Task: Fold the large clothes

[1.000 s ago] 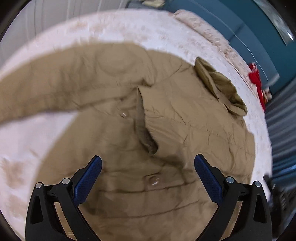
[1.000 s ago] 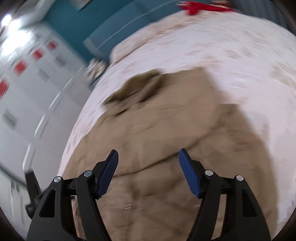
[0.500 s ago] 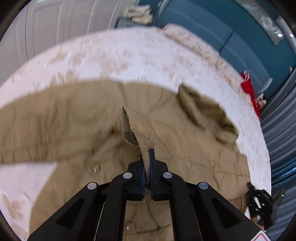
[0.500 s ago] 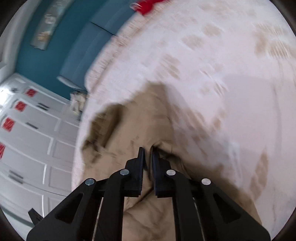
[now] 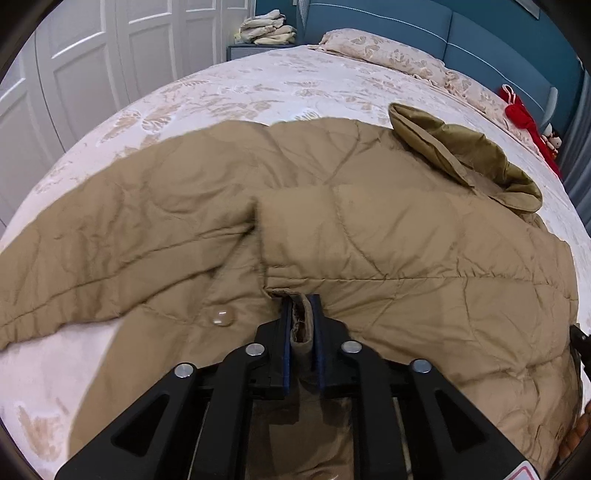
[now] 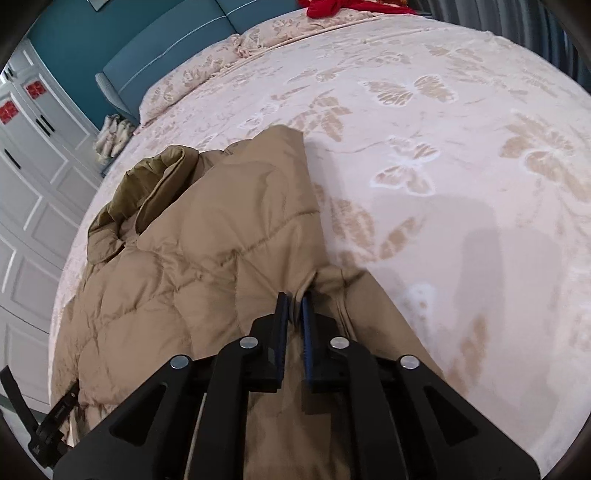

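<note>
A large tan quilted jacket lies spread on the bed, its hood at the far right and one sleeve stretched out to the left. My left gripper is shut on the jacket's front edge and lifts a fold of it. In the right wrist view the jacket lies to the left with the hood at the far end. My right gripper is shut on a fold of the jacket near its right edge.
The bed has a pale cover with a butterfly pattern. A blue headboard, pillows and a red cloth lie at the far end. White wardrobe doors stand to the left, with folded cloths on a nightstand.
Both grippers went from open above the jacket to shut on its fabric, then drew the folds up and toward the near side.
</note>
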{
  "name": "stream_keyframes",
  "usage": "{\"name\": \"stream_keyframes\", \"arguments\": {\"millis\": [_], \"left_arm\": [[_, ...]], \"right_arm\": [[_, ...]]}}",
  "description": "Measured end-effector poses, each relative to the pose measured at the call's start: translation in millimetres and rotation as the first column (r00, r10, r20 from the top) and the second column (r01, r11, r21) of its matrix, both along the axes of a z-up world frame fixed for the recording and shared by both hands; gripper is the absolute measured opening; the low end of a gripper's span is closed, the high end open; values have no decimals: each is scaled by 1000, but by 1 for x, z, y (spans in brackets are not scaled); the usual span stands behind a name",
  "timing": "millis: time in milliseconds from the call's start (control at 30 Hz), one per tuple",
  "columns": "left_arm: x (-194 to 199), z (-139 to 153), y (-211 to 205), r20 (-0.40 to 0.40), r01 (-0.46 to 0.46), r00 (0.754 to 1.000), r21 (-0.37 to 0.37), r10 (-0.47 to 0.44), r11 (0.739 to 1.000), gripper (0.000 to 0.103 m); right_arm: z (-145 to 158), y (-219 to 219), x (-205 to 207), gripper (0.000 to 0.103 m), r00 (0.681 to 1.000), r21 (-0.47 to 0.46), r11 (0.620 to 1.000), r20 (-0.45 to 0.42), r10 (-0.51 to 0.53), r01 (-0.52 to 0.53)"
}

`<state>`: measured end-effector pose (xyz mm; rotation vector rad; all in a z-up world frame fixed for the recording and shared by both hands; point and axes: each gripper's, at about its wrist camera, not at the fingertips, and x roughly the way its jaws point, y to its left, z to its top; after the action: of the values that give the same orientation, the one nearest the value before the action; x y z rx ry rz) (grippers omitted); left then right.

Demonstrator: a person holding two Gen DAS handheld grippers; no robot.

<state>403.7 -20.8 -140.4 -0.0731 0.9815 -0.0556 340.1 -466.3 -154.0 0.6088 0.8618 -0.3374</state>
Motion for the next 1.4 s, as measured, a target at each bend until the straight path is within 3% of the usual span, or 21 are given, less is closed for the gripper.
{"name": "stream_keyframes", "arguments": {"millis": [67,100,133,233,300,367,500,700,800,900,1200,1333,1400], "left_arm": [[-9,14,13,16,-17,1000,13,16,1000,34],[-15,23,21,37,-32,999,35,30,999,47],[-22,32,26,63,-41,997,47,38,998,52],[-42,66,28,160,-61,985,19,57,998,52],[-44,88,11,200,-5,980,-60,17,998,52],[-39,94,-14,205,60,978,-77,-43,995,52],[-17,71,-66,142,129,983,-48,-121,991,52],[-5,4,-91,50,120,991,17,-121,993,53],[-14,-12,-84,83,119,990,-5,-118,993,54],[-18,-18,-85,110,114,987,19,-115,993,56],[-21,-21,-88,144,124,982,12,-124,992,62],[-31,-7,-66,100,144,986,-98,-135,985,67],[-46,11,-36,82,134,989,-170,-122,976,68]], "right_arm": [[15,2,-19,23,1000,-45,999,-6,-30,30],[20,5,-26,26,999,-72,996,-1,-45,45],[28,7,-35,27,998,-106,993,8,-59,59],[54,33,-45,27,998,-161,987,62,14,-4],[69,72,-33,26,990,-246,964,70,126,-106],[74,105,-18,24,974,-308,932,62,219,-190],[63,161,13,20,935,-365,871,7,355,-328],[16,168,33,19,933,-299,884,-77,352,-358],[-2,169,33,19,935,-290,889,-81,346,-354],[-8,176,31,18,937,-342,873,-82,341,-347],[-18,173,28,18,942,-348,880,-30,335,-324],[-15,171,29,18,941,-337,883,-28,336,-325],[-10,167,31,20,943,-311,892,-42,330,-326]]}}
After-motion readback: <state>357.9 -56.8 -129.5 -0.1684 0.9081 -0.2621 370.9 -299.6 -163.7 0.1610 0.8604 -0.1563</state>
